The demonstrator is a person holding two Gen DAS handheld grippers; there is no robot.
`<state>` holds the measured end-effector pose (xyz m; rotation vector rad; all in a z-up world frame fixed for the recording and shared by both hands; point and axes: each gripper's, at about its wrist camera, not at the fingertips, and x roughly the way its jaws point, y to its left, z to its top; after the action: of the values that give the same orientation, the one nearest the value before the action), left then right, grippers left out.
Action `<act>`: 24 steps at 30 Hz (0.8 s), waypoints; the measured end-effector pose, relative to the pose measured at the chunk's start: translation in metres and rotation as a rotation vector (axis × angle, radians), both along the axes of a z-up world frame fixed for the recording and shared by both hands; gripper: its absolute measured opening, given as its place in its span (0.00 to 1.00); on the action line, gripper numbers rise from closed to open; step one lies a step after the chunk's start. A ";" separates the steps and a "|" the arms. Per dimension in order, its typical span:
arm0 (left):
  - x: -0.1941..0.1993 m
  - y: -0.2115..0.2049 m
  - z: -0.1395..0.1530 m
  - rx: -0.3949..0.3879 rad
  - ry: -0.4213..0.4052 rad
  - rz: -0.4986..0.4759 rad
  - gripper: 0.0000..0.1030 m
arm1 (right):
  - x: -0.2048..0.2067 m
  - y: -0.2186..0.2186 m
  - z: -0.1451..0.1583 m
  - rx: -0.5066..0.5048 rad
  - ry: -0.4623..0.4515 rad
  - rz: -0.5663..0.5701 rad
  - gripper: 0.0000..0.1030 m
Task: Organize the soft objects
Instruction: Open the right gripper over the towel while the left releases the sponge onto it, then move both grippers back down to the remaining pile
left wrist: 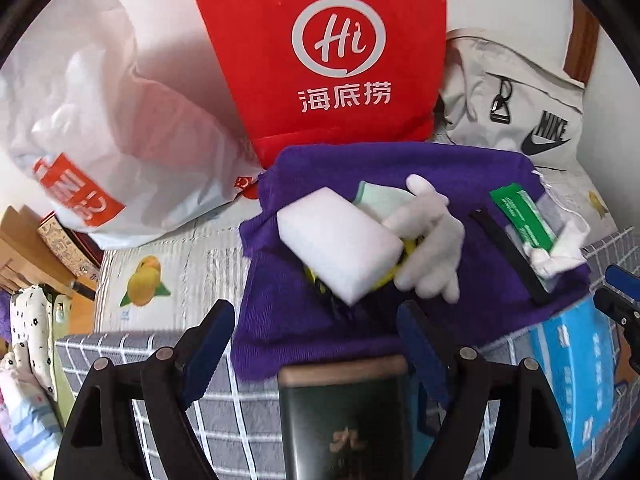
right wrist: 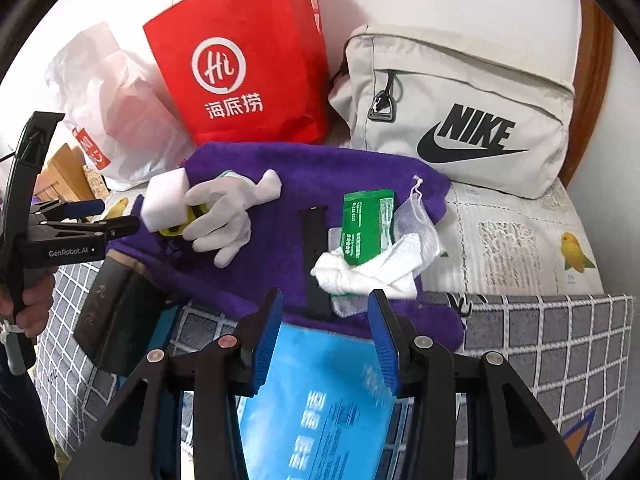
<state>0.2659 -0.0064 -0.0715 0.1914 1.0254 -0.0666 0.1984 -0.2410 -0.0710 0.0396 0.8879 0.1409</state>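
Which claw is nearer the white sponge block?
Left. The left claw hangs open just beside the white sponge block; the right claw sits over the purple towel's near edge, further off.

Both grippers: black frame arms, triangular cutouts, round copper-tone pivot pins, blue ribbed finger pads. Left gripper [left wrist: 316,320], right gripper [right wrist: 326,320] same build. White "GenRobot.AI" lettering on left unit's side. Person's hand [right wrist: 30,304] on black handle, white strap below.
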 end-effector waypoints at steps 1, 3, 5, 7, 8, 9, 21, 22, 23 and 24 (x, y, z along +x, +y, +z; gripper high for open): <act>-0.008 0.001 0.004 -0.001 -0.004 0.003 0.80 | -0.005 0.001 0.002 0.002 -0.005 0.000 0.43; -0.020 0.003 0.009 -0.013 -0.011 0.008 0.80 | -0.017 0.003 0.007 0.010 -0.015 0.001 0.43; -0.037 0.006 0.015 -0.027 -0.015 0.017 0.80 | -0.031 0.004 0.013 0.025 -0.021 0.001 0.43; -0.055 0.008 0.019 -0.041 -0.020 0.018 0.80 | -0.047 0.006 0.017 0.038 -0.026 0.011 0.43; -0.061 0.008 0.021 -0.046 -0.021 0.019 0.80 | -0.053 0.007 0.019 0.037 -0.026 0.013 0.43; -0.071 0.009 0.022 -0.055 -0.022 0.021 0.80 | -0.061 0.009 0.020 0.036 -0.027 0.014 0.43; -0.151 0.017 0.015 -0.137 0.004 0.032 0.80 | -0.145 0.029 0.014 0.027 -0.018 0.053 0.43; -0.156 0.018 0.014 -0.137 0.007 0.033 0.80 | -0.150 0.032 0.011 0.023 -0.012 0.057 0.43; -0.161 0.019 0.014 -0.140 0.007 0.037 0.80 | -0.156 0.034 0.007 0.019 -0.005 0.062 0.43; -0.165 0.020 0.013 -0.146 0.009 0.040 0.80 | -0.161 0.037 0.003 0.018 0.002 0.068 0.43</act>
<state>0.1005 0.0139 -0.0586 0.0374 1.0285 -0.1061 0.0374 -0.2045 -0.0676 0.0264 0.8902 0.2126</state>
